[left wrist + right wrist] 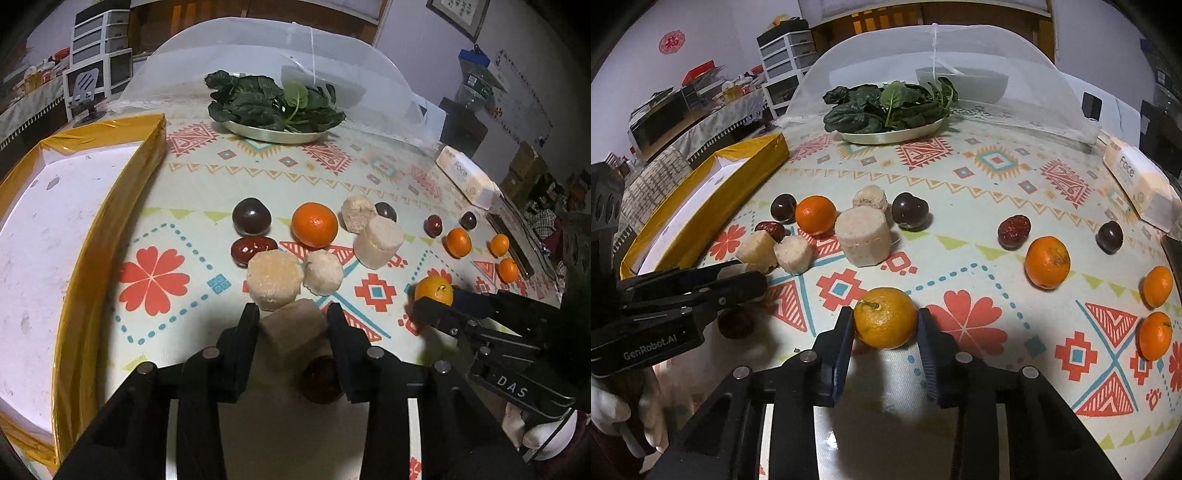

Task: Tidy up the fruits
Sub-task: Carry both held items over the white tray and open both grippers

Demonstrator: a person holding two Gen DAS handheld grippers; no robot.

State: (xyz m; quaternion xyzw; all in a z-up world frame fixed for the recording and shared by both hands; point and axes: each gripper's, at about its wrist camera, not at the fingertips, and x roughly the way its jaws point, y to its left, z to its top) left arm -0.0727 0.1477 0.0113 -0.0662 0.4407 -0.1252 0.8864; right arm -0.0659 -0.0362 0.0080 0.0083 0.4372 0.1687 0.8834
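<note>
fruits lie loose on the mat beside the yellow-rimmed tray (110, 206); left jaws grip a beige chunk (291, 325), right jaws an orange (885, 317).

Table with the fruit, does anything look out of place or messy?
Nothing spilled or broken. The fruit lies loose on the mat, while the yellow tray shows nothing in it. One orange looks yellower than the others.

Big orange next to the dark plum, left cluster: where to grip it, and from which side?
Take the big orange across its widest middle, coming from above and the near side. It is round with no handle, so only a grip across the full width holds. Set the fingers left and right: the plum side is open, the pale chunk on the right is close. The pale cylinder also crowds the near right.
</note>
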